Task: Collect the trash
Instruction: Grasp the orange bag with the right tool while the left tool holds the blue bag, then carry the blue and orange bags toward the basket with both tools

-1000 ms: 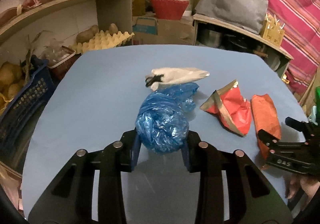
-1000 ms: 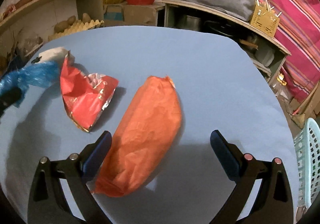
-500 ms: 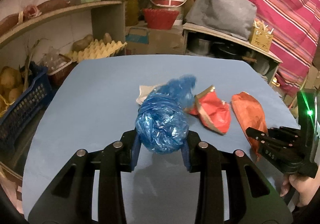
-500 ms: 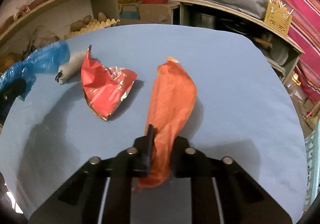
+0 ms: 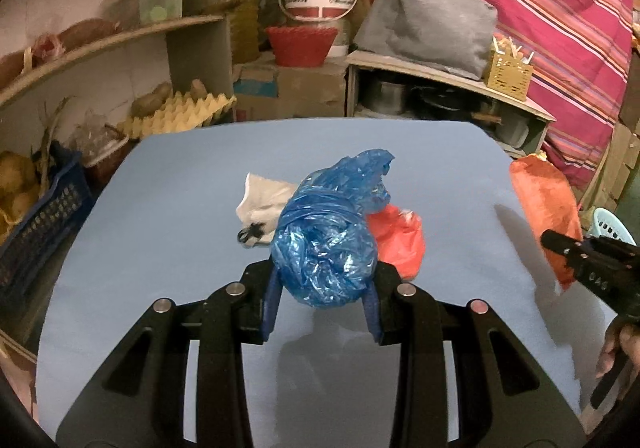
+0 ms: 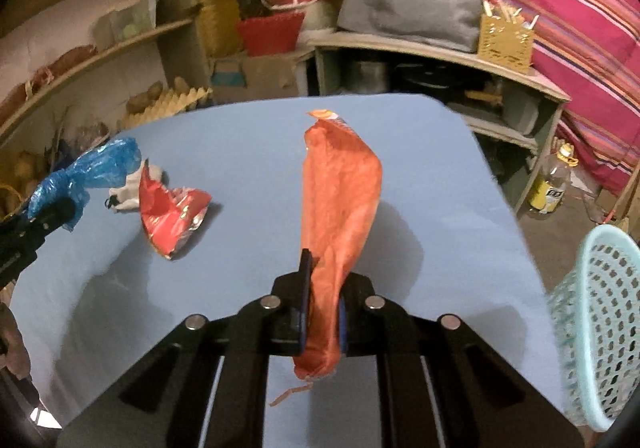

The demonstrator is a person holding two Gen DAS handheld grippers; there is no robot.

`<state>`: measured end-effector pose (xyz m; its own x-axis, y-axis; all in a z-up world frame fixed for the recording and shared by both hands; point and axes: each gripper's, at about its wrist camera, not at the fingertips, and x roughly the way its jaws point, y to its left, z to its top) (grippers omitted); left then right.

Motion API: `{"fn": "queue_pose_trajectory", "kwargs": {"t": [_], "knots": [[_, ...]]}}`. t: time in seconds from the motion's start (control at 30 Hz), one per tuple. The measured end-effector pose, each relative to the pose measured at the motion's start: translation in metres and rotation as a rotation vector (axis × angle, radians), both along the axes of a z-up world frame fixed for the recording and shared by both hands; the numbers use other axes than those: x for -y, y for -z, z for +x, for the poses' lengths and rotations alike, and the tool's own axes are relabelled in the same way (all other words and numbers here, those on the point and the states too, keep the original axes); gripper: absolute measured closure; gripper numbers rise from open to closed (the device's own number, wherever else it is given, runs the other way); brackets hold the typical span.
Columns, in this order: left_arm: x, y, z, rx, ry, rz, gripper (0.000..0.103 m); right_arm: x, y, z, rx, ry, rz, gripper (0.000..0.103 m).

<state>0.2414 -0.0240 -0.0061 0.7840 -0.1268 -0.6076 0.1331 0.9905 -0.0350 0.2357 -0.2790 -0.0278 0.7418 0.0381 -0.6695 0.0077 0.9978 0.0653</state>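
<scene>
A: What does the left gripper (image 5: 325, 302) have?

B: A crumpled blue plastic bag (image 5: 326, 244). Its two blue pads press on the bag from either side, and the bag is up off the blue worktop (image 5: 180, 176), bulging out ahead of the fingers.

A: And the right gripper (image 6: 322, 312)?

B: Its jaws have just been closing, and now they are clamped tight on the lower end of an orange wrapper (image 6: 340, 200). The wrapper hangs clear of the worktop and stands up past the fingers, with a thin torn strip dangling below them.

A: What trash is on the worktop itself?

B: A crumpled red foil packet (image 6: 172, 214) lies left of the orange wrapper in the right wrist view. Just beside it, further left, is a white scrap (image 6: 126, 194) with a small dark knot at one end. In the left wrist view both are partly hidden behind the blue bag.

A: Where would any of it go?

B: A pale turquoise plastic basket (image 6: 596, 332) with holes in its wall stands past the right edge of the worktop. Whether anything lies inside it I cannot tell.

A: Can you see the person?

B: Only a hand (image 5: 616, 348) at the right edge of the left wrist view, on the handle of the right gripper.
</scene>
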Motion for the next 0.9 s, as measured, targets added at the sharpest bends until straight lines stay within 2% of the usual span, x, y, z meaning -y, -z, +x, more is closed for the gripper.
{"fn": "queue_pose_trajectory", "kwargs": {"t": [0.27, 0.47, 0.9], "knots": [[0.044, -0.028, -0.014, 0.059, 0.034, 0.031, 0.07, 0.062, -0.023, -0.018, 0.053, 0.074, 0.035, 0.092], [0.088, -0.039, -0.018, 0.066, 0.071, 0.03, 0.07, 0.114, -0.033, -0.038, 0.074, 0.15, 0.029, 0.092], [0.237, -0.033, -0.036, 0.066, 0.266, 0.006, 0.07, 0.235, -0.027, -0.099, 0.075, 0.34, 0.022, 0.092]]}}
